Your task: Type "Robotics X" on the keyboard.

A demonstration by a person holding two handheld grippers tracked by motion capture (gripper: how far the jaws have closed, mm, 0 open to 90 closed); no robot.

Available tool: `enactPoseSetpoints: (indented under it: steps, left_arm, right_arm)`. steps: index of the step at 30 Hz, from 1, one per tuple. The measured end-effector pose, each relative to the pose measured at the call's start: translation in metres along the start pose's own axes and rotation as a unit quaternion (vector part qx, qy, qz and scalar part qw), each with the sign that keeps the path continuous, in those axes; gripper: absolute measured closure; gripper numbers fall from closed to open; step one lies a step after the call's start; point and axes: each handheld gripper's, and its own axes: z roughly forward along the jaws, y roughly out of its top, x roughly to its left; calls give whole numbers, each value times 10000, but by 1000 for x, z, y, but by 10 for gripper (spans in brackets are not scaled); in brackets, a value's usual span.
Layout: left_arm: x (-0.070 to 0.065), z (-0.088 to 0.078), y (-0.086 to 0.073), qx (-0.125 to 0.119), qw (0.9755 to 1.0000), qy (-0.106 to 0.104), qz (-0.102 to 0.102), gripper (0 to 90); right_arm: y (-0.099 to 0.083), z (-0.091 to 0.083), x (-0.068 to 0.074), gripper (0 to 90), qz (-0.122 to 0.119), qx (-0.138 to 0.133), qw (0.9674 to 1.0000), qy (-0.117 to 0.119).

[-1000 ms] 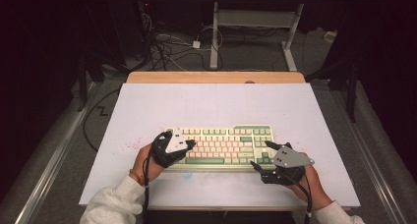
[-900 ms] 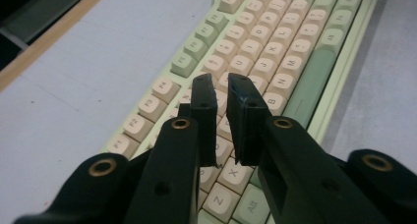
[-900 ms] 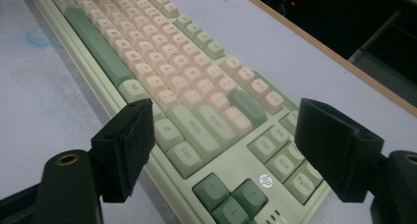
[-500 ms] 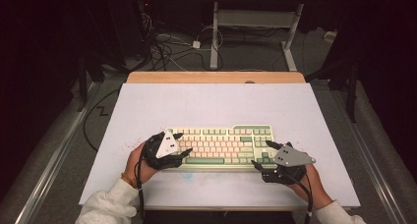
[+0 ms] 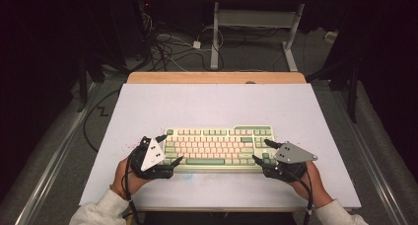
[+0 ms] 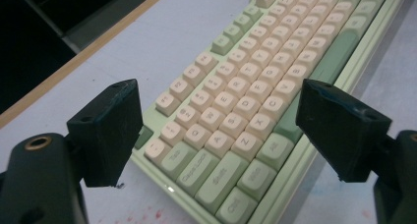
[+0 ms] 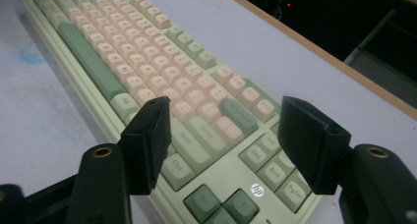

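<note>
Coming in from the bottom of the high view: two forearms in white sleeves, each hand w/ a gripper. Left gripper (image 5: 169, 148) sits at the left end of the keyboard (image 5: 219, 146), right gripper (image 5: 262, 151) at the right end. Both have jaws spread wide, nothing clamped between them.

Left gripper view: left gripper (image 6: 219, 130) jaws wide apart, straddling the keyboard (image 6: 255, 86) corner w/ the Ctrl, Shift and Caps Lock keys. One jaw is by the back-left edge, the other over the front edge by the green space bar. Can't tell if the pads touch the case. Faint red specks on the surface (image 6: 147, 47) near the corner.

Right gripper view: right gripper (image 7: 228, 140) jaws also wide, over the right end of the keyboard (image 7: 147, 62): Ctrl, Enter, arrow keys, nav cluster, small round logo on the case. Contact w/ the case can't be told.

Keyboard is pale green case, cream and green keys, lying flat and square to the near edge, in the near-centre of the white surface (image 5: 217, 106). Wooden edge (image 5: 217, 77) along the far side of the surface. Beyond it, dark floor w/ tangled cables (image 5: 167, 45) and white frame legs (image 5: 246, 32).
</note>
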Motion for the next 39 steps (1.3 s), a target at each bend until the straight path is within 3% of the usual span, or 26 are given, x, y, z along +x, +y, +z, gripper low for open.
enactPoseSetpoints:
  steps: [6,13,19,39]
  left_arm:
    - [-2,-6,-13,7,9999,137,-12,172]
    - [-4,-11,-21,85,9999,117,-27,172]
    - [-2,-19,-28,106,9998,168,-95,172]
    - [-2,-15,-31,214,9997,81,-75,172]
  right_arm:
    - [10,7,-2,650,45,85,9998,154]
    - [20,25,-1,880,15,371,9986,364]
    - [29,40,1,900,-26,463,9977,490]
    - [49,82,13,900,-204,714,9939,812]
